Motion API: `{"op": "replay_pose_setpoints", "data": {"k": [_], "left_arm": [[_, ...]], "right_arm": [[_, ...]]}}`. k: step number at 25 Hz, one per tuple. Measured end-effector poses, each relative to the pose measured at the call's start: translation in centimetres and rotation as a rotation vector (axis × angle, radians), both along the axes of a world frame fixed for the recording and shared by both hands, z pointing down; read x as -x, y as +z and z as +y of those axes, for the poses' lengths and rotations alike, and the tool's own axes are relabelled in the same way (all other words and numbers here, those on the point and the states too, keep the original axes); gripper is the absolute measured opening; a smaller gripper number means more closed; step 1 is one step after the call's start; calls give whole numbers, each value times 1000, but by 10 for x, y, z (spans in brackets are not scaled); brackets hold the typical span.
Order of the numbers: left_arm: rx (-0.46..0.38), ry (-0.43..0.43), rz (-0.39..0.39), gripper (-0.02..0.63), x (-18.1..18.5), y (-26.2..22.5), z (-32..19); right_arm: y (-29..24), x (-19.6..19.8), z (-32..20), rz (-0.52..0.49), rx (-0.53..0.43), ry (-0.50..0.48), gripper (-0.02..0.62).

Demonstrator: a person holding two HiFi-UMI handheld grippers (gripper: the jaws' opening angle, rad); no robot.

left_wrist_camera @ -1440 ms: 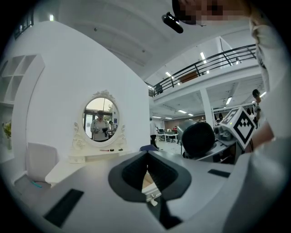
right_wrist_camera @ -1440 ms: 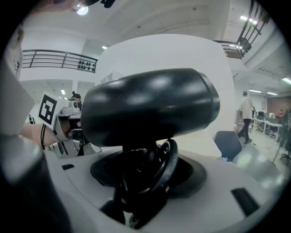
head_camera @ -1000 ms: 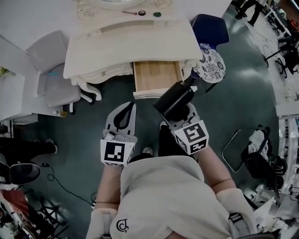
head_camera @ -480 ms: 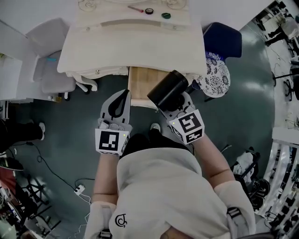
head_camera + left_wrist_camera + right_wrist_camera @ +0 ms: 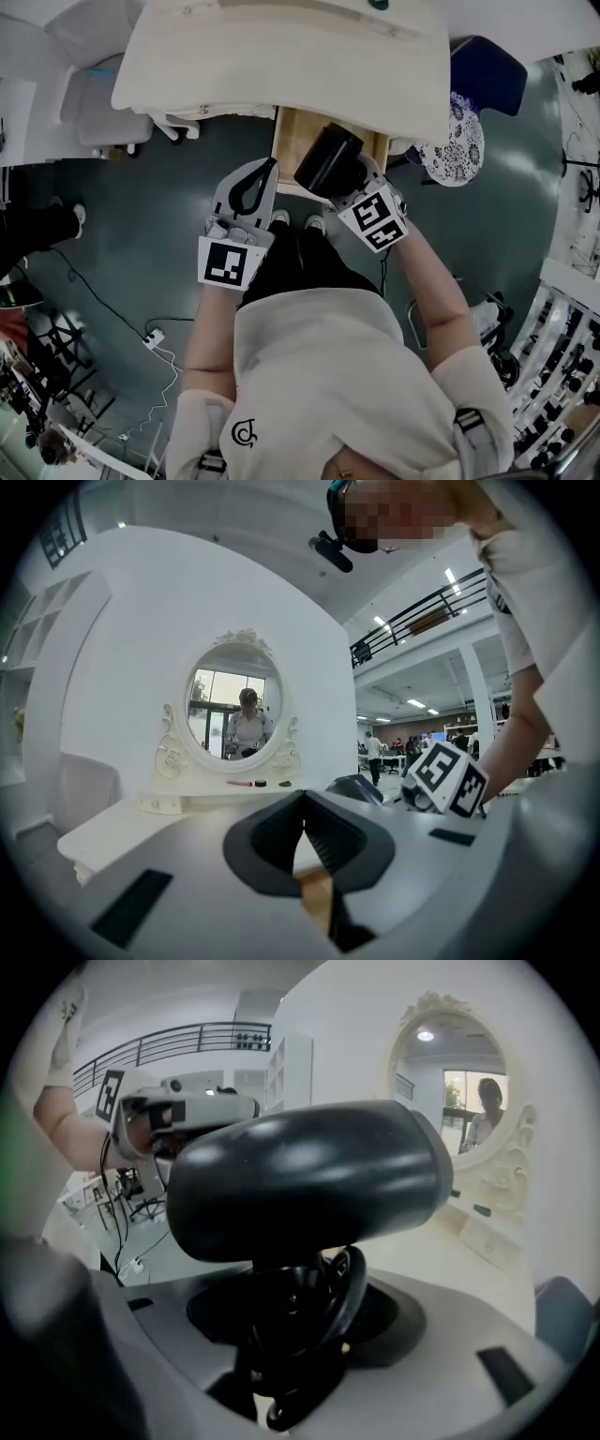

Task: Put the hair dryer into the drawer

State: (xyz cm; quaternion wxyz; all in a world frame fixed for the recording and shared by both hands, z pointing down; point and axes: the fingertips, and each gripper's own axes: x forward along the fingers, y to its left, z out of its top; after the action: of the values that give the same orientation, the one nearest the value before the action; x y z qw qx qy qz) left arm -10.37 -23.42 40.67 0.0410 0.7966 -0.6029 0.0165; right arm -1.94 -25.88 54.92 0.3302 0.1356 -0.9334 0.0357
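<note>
A black hair dryer (image 5: 328,161) hangs over the front of the open wooden drawer (image 5: 289,150) under the cream dressing table (image 5: 281,66). My right gripper (image 5: 345,185) is shut on its handle, which has the cord wound round it. In the right gripper view the dryer's barrel (image 5: 309,1190) lies crosswise above the jaws of the right gripper (image 5: 305,1321), tilted downward. My left gripper (image 5: 268,174) is beside the drawer's left front corner, pointing level at the table. The jaws of the left gripper (image 5: 302,803) meet at the tips with nothing between them.
A white chair (image 5: 103,122) stands left of the table and a blue chair with a patterned cushion (image 5: 464,141) to its right. An oval mirror (image 5: 234,705) and small items (image 5: 253,783) are on the tabletop. A power strip with its cable (image 5: 150,336) lies on the floor.
Both grippers have moved forward toward the table. The right one has tipped downward with the hair dryer, which is now over the open drawer instead of in front of it.
</note>
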Motion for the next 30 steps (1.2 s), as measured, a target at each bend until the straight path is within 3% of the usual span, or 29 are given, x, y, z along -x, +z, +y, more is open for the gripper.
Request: {"op": "replay_pose_setpoints", "data": {"k": [7, 12, 16, 23, 30], "left_arm": [[60, 10, 29, 14, 22, 34, 3], [105, -10, 58, 14, 34, 55, 5], [141, -6, 59, 14, 36, 69, 6], [182, -34, 84, 14, 47, 85, 14], [194, -44, 84, 14, 51, 85, 18]], "right_arm": [[109, 4, -1, 312, 75, -178, 253], [162, 3, 2, 459, 126, -267, 253], [192, 3, 3, 542, 180, -317, 255], [233, 10, 1, 626, 308, -293, 256], [246, 8, 0, 675, 294, -306, 259]]}}
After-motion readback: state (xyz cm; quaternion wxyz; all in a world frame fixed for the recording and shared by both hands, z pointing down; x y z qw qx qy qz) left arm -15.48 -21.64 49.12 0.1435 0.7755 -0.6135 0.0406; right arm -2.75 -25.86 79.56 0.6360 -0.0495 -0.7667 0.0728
